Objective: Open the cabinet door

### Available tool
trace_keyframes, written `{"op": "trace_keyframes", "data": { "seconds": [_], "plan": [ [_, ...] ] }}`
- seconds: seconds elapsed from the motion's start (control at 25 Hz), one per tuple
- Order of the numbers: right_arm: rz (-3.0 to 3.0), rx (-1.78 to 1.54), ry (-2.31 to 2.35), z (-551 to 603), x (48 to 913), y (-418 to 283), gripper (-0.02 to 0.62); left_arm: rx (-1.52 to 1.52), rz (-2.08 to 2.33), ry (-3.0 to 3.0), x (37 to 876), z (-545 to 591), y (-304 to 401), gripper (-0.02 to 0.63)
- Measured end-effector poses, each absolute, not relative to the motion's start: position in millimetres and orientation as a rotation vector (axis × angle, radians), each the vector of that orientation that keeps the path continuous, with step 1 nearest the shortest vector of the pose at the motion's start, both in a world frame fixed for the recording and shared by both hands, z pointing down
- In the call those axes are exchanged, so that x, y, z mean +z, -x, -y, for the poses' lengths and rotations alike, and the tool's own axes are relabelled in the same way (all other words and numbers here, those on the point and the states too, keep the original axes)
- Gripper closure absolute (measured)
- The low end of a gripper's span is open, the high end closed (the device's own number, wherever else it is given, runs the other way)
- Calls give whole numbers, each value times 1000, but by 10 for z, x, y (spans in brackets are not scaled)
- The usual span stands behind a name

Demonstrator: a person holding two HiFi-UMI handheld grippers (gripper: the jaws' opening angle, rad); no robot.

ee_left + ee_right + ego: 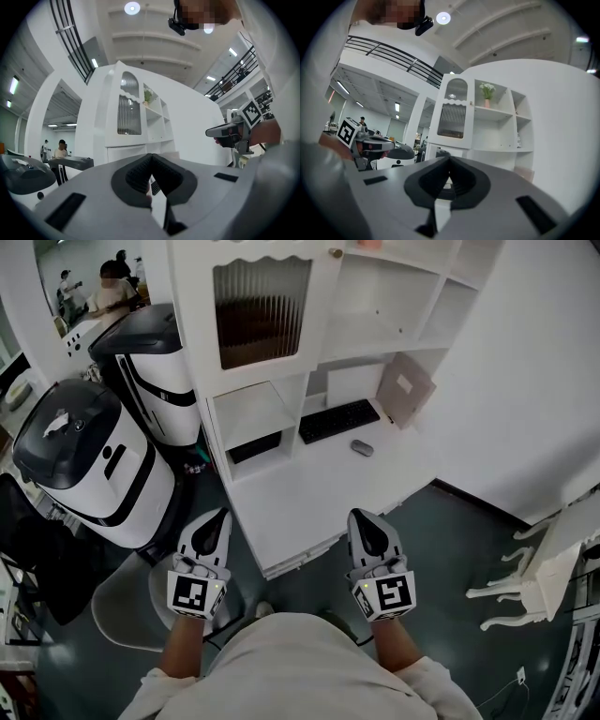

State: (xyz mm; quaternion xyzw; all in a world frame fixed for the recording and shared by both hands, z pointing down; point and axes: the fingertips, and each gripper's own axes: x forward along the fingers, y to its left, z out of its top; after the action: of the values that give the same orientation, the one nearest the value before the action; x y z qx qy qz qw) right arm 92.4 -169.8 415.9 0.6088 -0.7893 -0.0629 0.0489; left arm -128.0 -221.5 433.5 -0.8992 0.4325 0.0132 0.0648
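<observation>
Cabinet door (262,310): shut, with a ribbed-glass panel. It stands upright in the upper left of the white cabinet (384,334), its long axis running up and down.
Knob (335,253): a small gold-coloured knob at the door's right edge, near the top. The hinges are likely on the left edge.
Left gripper (223,513): well short of the door and below it, pointing level toward it, off the near left corner of the bench (309,493).
Right gripper (360,514): just as far short of the door, but on its knob side — probably the better-placed hand.
Left jaws: closed together, nothing between them.
Right jaws: closed too, empty.
Coming move: forward and up to the door's right edge — the jaws must part before they reach the knob.
</observation>
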Motion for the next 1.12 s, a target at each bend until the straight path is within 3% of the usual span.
{"op": "trace_keyframes", "data": {
  "seconds": [0.6,1.12],
  "plan": [
    [2484,-276,-1730,2495,3949,-1208,571,25,-1473,2633,4312,2468,1145,606],
    [2501,-583,-1640,3251,3182,-1285,552,20,-1588,2568,4339,2454,1173,607]
  ]
}}
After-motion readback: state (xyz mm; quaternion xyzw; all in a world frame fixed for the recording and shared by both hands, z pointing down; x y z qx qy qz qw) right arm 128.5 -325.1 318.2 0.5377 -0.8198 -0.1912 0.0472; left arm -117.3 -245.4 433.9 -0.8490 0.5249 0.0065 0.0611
